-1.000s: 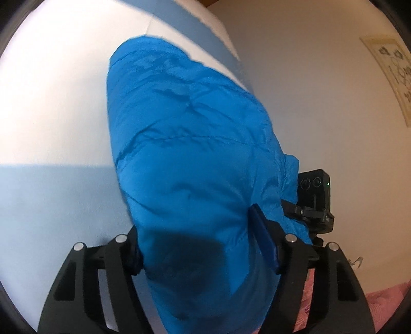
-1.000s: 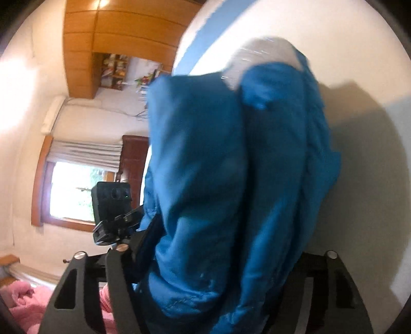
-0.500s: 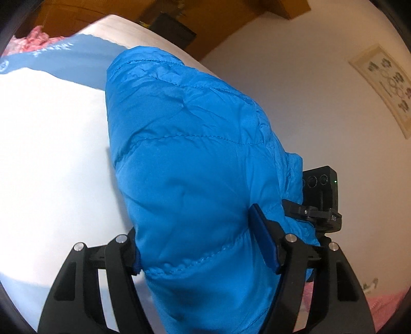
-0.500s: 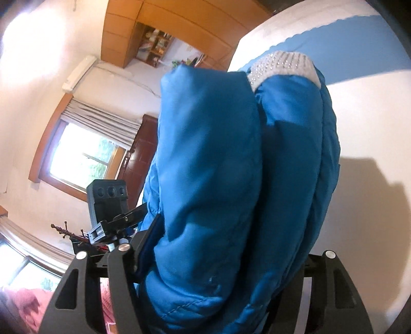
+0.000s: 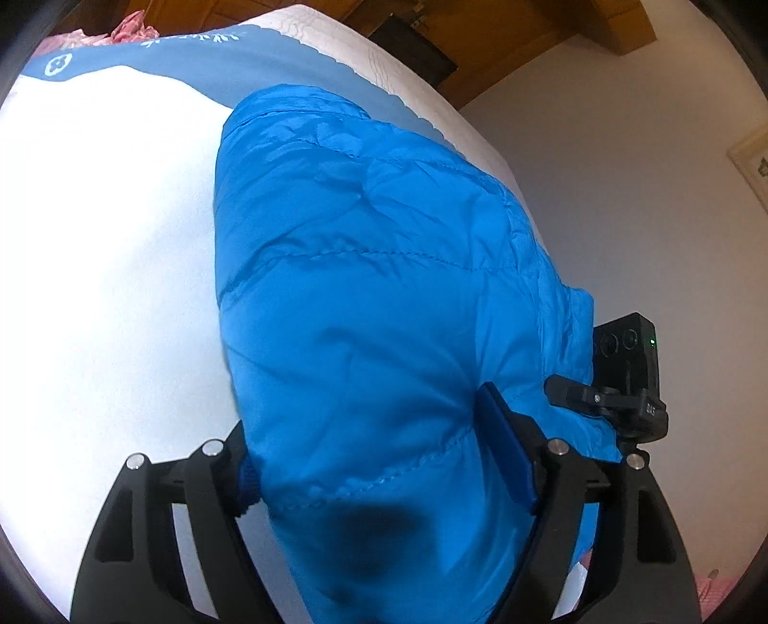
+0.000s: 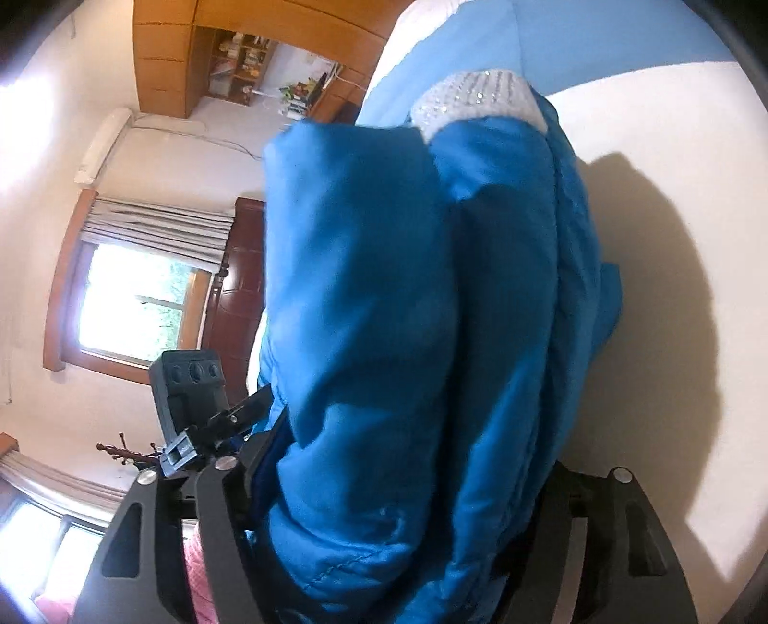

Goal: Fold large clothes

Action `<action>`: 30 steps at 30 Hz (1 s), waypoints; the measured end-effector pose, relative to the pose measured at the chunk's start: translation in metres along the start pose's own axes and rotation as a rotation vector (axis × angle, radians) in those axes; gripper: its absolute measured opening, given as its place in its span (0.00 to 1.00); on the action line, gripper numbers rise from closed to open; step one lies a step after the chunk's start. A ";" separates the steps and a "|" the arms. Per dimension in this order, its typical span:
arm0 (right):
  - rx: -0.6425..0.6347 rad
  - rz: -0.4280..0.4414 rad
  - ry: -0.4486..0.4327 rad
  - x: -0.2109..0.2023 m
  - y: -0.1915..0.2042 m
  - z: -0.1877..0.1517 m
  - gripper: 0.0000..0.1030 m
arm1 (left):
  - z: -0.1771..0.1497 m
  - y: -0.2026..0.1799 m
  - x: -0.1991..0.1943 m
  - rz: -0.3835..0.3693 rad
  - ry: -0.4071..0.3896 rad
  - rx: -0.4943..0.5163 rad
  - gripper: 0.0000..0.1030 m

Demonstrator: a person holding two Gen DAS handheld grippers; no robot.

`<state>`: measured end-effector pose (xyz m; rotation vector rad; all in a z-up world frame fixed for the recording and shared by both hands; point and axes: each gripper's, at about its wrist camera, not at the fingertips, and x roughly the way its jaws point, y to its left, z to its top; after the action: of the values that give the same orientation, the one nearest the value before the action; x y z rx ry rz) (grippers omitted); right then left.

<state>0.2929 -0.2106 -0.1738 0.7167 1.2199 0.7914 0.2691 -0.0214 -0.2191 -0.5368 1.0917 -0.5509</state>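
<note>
A puffy blue jacket (image 5: 374,288), folded into a thick bundle, fills the left wrist view and hangs over the bed's white and blue cover (image 5: 105,240). My left gripper (image 5: 369,461) has the bundle's near end between its jaws. The jaws are opening, and the blue pad (image 5: 504,461) still lies against the fabric. In the right wrist view the same jacket (image 6: 365,288) shows a grey sparkly knit edge (image 6: 475,96) at its far end. My right gripper (image 6: 403,470) grips the other near corner, its jaws also opening around the cloth.
The other gripper's black camera block (image 5: 624,345) sits close beside the jacket. Wooden cabinets (image 6: 168,53), a window (image 6: 139,302) and a dark door (image 6: 240,288) lie beyond the bed (image 6: 672,168). Pink cloth (image 5: 129,33) rests at the bed's far edge.
Both views have swung as the jacket travelled across and dropped toward the bed. More of the far bed edge and room shows. Both pairs of jaws stand slightly wider around the bundle.
</note>
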 end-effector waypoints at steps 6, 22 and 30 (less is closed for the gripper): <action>-0.079 -0.142 -0.007 -0.022 0.025 -0.023 0.81 | -0.009 -0.020 -0.017 0.079 0.004 0.045 0.79; -0.079 -0.403 -0.012 -0.020 0.028 -0.071 0.83 | -0.064 -0.030 -0.018 0.219 0.011 0.131 0.84; -0.089 -0.481 -0.045 -0.020 0.056 -0.079 0.85 | -0.056 -0.047 -0.023 0.314 0.025 0.133 0.83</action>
<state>0.2048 -0.1925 -0.1330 0.3428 1.2412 0.4234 0.2022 -0.0484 -0.1934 -0.2362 1.1288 -0.3516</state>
